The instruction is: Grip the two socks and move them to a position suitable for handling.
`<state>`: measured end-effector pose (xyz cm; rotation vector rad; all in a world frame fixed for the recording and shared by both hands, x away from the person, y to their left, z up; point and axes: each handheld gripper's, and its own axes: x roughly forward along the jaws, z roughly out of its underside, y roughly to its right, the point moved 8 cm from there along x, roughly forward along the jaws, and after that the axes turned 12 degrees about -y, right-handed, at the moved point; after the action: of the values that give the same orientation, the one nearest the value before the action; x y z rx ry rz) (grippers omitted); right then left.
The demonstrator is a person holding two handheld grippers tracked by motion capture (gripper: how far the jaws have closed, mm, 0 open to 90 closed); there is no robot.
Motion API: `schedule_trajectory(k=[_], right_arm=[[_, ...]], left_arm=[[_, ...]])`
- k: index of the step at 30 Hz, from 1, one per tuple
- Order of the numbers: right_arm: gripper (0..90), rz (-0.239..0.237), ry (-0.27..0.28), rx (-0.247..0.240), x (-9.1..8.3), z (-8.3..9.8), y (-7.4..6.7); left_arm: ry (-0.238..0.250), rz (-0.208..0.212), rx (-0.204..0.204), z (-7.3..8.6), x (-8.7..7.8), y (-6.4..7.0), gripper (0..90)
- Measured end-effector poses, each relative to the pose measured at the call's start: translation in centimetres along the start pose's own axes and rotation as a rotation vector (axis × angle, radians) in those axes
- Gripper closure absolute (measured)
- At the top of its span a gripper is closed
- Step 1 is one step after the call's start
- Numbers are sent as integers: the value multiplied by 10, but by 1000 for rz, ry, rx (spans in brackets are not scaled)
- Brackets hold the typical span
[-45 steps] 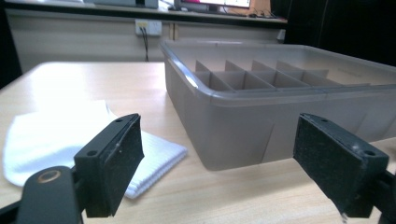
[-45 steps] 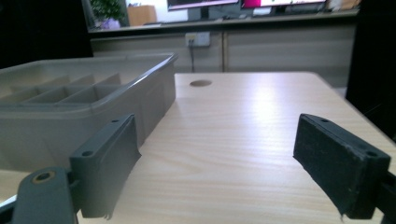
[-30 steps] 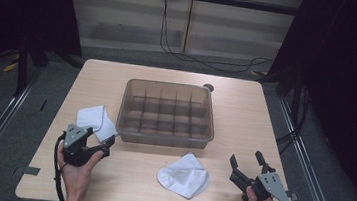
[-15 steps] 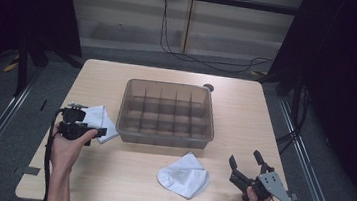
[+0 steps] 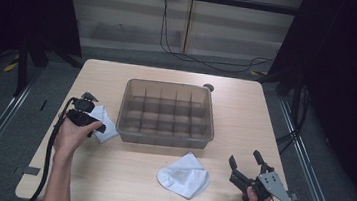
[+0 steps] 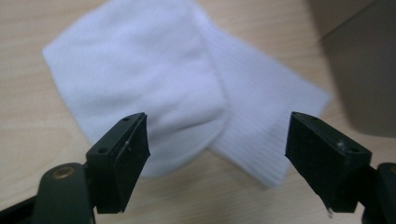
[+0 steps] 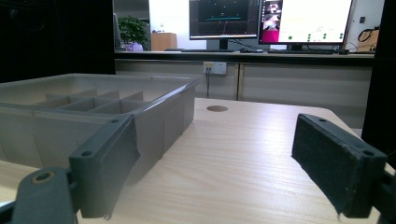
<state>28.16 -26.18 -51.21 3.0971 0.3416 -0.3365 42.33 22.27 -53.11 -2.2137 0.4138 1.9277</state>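
A folded white sock (image 5: 104, 122) (image 6: 177, 84) lies on the table just left of the grey divided bin (image 5: 167, 112). My left gripper (image 5: 85, 107) (image 6: 217, 144) hangs right above this sock, pointing down, jaws open to either side of it and nothing held. A second white sock (image 5: 184, 174) lies crumpled near the front middle of the table. My right gripper (image 5: 245, 162) (image 7: 212, 163) rests at the front right, open and empty, looking past the bin's corner (image 7: 154, 112).
The wooden table (image 5: 245, 117) has a round cable hole (image 5: 208, 87) (image 7: 217, 108) behind the bin. Dark frame posts stand at both sides. Monitors sit on a counter beyond the far edge in the right gripper view.
My left gripper has travelled from the front left up over the folded sock and tipped down onto it. The right gripper has stayed put.
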Motion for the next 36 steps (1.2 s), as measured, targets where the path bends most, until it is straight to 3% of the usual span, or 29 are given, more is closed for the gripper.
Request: schedule_trajectory(k=[3,5,14,19,26,31,33,36], right_arm=[[139,-1,-1,2,0,0,0],[139,-1,-1,0,0,0,0],[146,-5,-3,0,0,0,0],[148,-7,-6,1,0,0,0],[149,-9,-7,-2,0,0,0],[153,-5,-8,0,1,0,0],[153,-5,-13,1,1,0,0],[153,-5,-13,1,1,1,0]], left_arm=[[-7,-18,4,-9,1,-3,211],[-55,-24,25,-12,3,-5,208],[-137,-29,29,-24,19,-16,204],[-136,-52,56,-26,25,-18,158],[-157,-42,70,-26,27,-17,136],[-164,-50,76,-25,32,-18,39],[-161,-35,62,-23,34,-20,0],[-203,-29,67,-21,33,-20,1]])
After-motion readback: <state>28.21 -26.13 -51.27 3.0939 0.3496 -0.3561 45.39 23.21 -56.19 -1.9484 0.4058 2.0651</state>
